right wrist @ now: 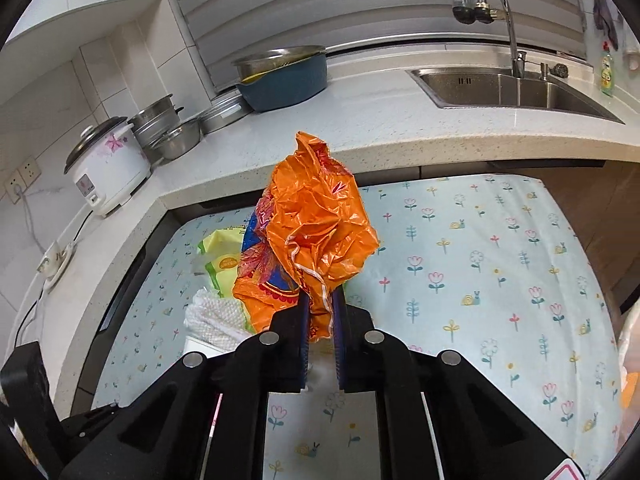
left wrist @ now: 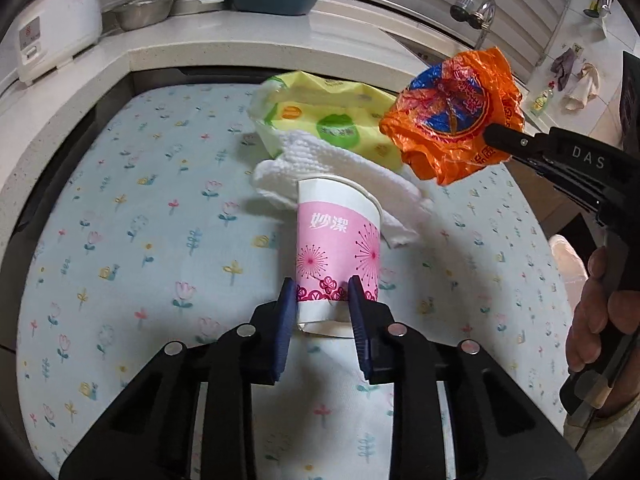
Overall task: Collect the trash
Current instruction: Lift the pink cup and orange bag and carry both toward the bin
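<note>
Gripping low on the pink-and-white paper cup (left wrist: 338, 256), the left tool (left wrist: 322, 300) has its two blue pads pressed against the cup's sides near the base, and the wall there looks pinched in. The cup lies tilted with its open rim pointing away from the camera, just over the floral tablecloth (left wrist: 120, 208) that covers the table. Right behind the rim sits a crumpled white paper towel (left wrist: 344, 168), and beyond that a yellow-green tissue pack (left wrist: 320, 116), both lying on the cloth.

Over on the right, the right tool (right wrist: 320, 312) is clamped on a crumpled orange plastic bag (right wrist: 320, 224) with blue and red print. The pads are nearly together, with only the thin plastic between them. In the left wrist view that bag (left wrist: 452, 116) hangs clear above the tablecloth, up beside the tissue pack, with the person's hand (left wrist: 600, 304) wrapped round the tool's handle at the right edge.

Behind the table runs a speckled kitchen counter (right wrist: 380, 128) carrying a white rice cooker (right wrist: 108, 164), steel bowls (right wrist: 176, 140), a blue basin (right wrist: 284, 80) and a steel sink (right wrist: 512, 88) with its tap.
</note>
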A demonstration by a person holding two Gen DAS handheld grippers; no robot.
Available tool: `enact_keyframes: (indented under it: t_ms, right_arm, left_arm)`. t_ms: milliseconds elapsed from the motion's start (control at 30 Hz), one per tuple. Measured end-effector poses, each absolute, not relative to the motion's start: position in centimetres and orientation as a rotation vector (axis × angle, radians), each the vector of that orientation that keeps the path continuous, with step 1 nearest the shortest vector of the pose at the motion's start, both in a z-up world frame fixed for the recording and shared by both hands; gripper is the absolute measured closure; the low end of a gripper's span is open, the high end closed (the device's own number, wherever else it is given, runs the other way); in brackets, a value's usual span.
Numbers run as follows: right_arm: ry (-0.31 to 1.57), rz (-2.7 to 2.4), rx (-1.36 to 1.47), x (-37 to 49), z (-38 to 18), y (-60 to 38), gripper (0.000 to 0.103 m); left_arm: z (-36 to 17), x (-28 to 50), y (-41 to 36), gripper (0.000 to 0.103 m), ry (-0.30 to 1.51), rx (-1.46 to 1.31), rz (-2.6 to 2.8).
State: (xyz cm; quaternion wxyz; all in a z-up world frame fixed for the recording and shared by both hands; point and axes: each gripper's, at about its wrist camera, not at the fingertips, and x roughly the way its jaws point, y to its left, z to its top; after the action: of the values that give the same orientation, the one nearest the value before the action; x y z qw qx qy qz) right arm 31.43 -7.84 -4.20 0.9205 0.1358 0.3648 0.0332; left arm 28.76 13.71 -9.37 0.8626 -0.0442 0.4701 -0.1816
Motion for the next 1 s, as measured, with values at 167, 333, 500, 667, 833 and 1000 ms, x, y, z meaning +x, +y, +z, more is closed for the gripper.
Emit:
enact_keyframes:
  t_ms: [167, 333, 500, 667, 833, 1000]
  right_arm:
    - [0.739, 0.040, 0.297, 29.3, -3.6, -10.1, 0.093]
    - [0.745, 0.016, 0.313, 28.0, -4.0, -12.0, 0.093]
    - [0.755, 0.007, 0.319, 27.6, -4.5, -12.7, 0.093]
    - [0.757, 0.002, 0.321, 26.9, -4.7, -13.4, 0.093]
    - [0.746, -0.002, 0.331, 25.9, -4.4, -14.2, 0.093]
    - [0.723, -0.015, 0.340, 24.3, -3.5, -15.6, 0.093]
  left_arm:
    - [-10.2, 28.6, 12.0, 0.050, 1.016, -0.090, -0.361]
    - [-10.6, 29.4, 11.0, 0.026, 1.008, -0.122, -0.295]
    - [-11.6, 31.0, 9.5, 0.029, 1.047, -0.141, -0.272]
    - [-11.1, 30.0, 7.7, 0.032, 1.029, -0.073, -0.308]
    - [-9.7, 28.6, 6.4, 0.033, 1.000, -0.066, -0.320]
    - [-8.0, 27.5, 4.8, 0.033, 0.960, -0.056, -0.361]
